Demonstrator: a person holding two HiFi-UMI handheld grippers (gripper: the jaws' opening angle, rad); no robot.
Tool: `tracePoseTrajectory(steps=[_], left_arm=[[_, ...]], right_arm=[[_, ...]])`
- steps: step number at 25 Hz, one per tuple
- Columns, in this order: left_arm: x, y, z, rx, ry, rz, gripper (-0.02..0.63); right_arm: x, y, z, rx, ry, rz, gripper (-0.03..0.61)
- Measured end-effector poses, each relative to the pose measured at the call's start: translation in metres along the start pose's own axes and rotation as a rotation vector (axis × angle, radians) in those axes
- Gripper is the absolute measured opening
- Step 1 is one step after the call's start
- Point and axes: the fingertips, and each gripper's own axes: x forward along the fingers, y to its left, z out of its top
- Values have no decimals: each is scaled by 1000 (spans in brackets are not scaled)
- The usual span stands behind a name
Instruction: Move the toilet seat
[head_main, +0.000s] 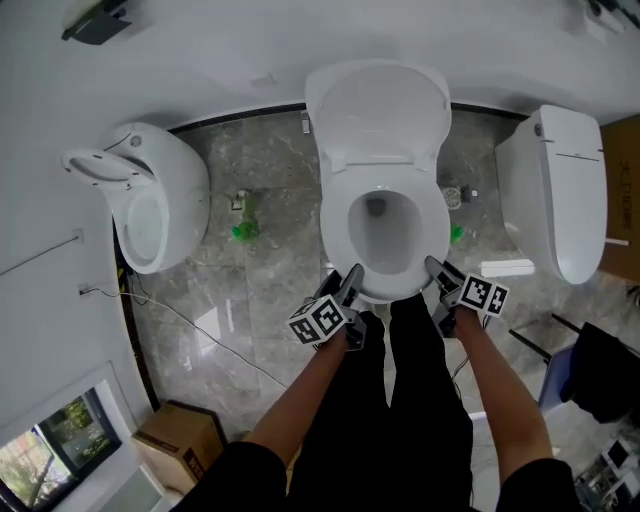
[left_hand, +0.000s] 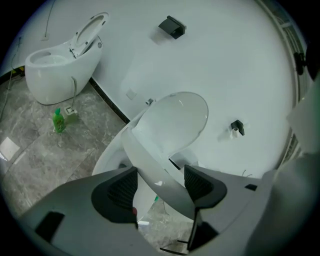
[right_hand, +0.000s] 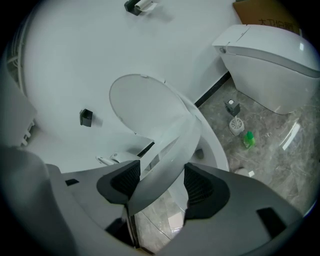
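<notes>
The white toilet (head_main: 385, 215) stands at the middle with its lid (head_main: 380, 110) up against the wall. Its seat (head_main: 340, 225) is tilted up off the bowl's rim at the front. My left gripper (head_main: 350, 278) is at the seat's front left; in the left gripper view the seat (left_hand: 155, 165) slants between the wide jaws of that gripper (left_hand: 160, 182), which do not clamp it. My right gripper (head_main: 436, 268) is at the front right. In the right gripper view the seat (right_hand: 172, 150) crosses that gripper (right_hand: 162, 182) and touches both pads.
A rounded white toilet (head_main: 150, 200) with its seat up stands at the left, and a closed one (head_main: 555, 190) at the right. A green bottle (head_main: 245, 230) and a cable lie on the marble floor. A cardboard box (head_main: 180, 435) sits at the lower left. The person's legs stand before the bowl.
</notes>
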Motion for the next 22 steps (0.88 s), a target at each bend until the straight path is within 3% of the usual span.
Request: tracePoseTrajectory(steps=[11,22], left_arm=[[3,-23,21,-43,-33,62,291],[8,-57,65,-116,-93,65,298]], right_arm=[[-8,16,26,66,-35,11,273],[-7,44,65,126,-9,2,276]])
